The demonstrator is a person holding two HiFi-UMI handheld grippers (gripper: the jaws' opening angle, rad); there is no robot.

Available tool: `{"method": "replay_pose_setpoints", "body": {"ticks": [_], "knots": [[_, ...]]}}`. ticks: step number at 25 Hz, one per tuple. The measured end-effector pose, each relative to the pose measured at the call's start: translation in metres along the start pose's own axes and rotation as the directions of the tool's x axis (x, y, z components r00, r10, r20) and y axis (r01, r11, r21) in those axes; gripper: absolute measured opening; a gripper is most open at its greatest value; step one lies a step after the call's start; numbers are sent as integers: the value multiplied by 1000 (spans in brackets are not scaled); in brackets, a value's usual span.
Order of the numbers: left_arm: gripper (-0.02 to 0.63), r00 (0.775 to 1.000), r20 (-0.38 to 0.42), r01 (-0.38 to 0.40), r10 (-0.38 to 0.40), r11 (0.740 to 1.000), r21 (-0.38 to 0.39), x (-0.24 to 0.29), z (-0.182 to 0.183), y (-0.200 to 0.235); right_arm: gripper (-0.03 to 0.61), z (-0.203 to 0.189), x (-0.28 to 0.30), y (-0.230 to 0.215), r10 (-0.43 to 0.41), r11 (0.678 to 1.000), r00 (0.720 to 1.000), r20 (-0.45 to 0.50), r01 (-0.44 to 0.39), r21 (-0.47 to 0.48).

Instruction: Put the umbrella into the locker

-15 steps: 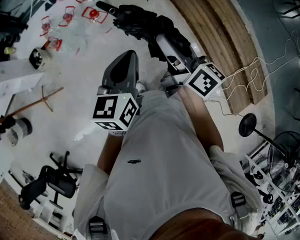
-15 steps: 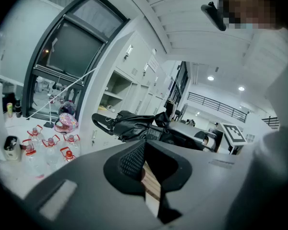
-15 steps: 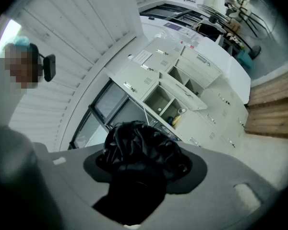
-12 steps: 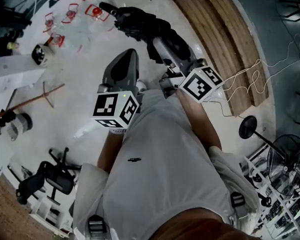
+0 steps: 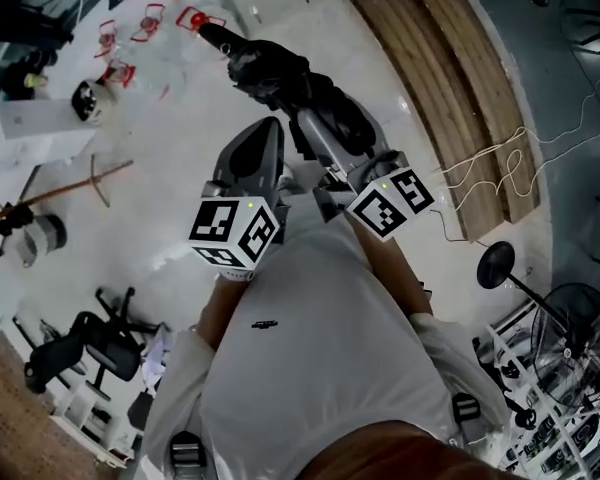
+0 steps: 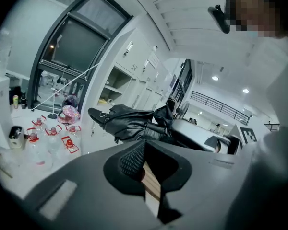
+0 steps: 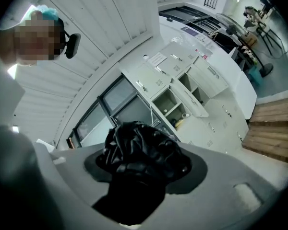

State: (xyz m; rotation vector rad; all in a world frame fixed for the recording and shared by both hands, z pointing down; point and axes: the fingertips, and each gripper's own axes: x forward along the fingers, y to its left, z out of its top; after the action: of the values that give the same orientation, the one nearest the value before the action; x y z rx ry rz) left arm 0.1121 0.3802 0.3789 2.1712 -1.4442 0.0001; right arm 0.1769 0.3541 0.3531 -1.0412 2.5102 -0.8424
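A folded black umbrella [image 5: 280, 73] sticks out ahead of me, its handle end [image 5: 212, 35] pointing away. My right gripper [image 5: 318, 123] is shut on its bunched fabric, which fills the jaws in the right gripper view as the umbrella [image 7: 141, 150]. To its left, my left gripper [image 5: 263, 130] holds nothing, its jaws together. The left gripper view shows the umbrella [image 6: 129, 123] just beyond the left gripper [image 6: 143, 150]. White lockers [image 7: 175, 97] stand ahead, some with open doors; the lockers [image 6: 129, 75] also show in the left gripper view.
Several red-labelled bottles [image 5: 140, 38] lie on the pale floor at the upper left. A wooden stick [image 5: 60, 193] and an office chair [image 5: 80, 353] are on the left. Wooden boards [image 5: 450, 78], loose cables [image 5: 520, 153], a round-based stand [image 5: 495, 263] and a fan [image 5: 570, 318] are on the right.
The right gripper with the umbrella has shifted left, closer to the left gripper. The floor has slid in the head view as the person moves.
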Motion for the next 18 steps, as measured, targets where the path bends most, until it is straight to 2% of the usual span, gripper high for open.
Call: {"method": "replay_pose_setpoints", "body": {"ticks": [8,12,18], "knots": [[11,999,32,-28,28,999,-23,-28,7,40,255,-17,15,23,-4,999,1000,-27,3,-39],[11,998,46,-35,37,999,-27,-39,9,62,255,-23,23,37,-11,996,1000,-25,9,-93],[12,998,44,52,-52,999,-1,-40,15,68,255,-39,34,39,-54,995,997,-51,49,-91]]}}
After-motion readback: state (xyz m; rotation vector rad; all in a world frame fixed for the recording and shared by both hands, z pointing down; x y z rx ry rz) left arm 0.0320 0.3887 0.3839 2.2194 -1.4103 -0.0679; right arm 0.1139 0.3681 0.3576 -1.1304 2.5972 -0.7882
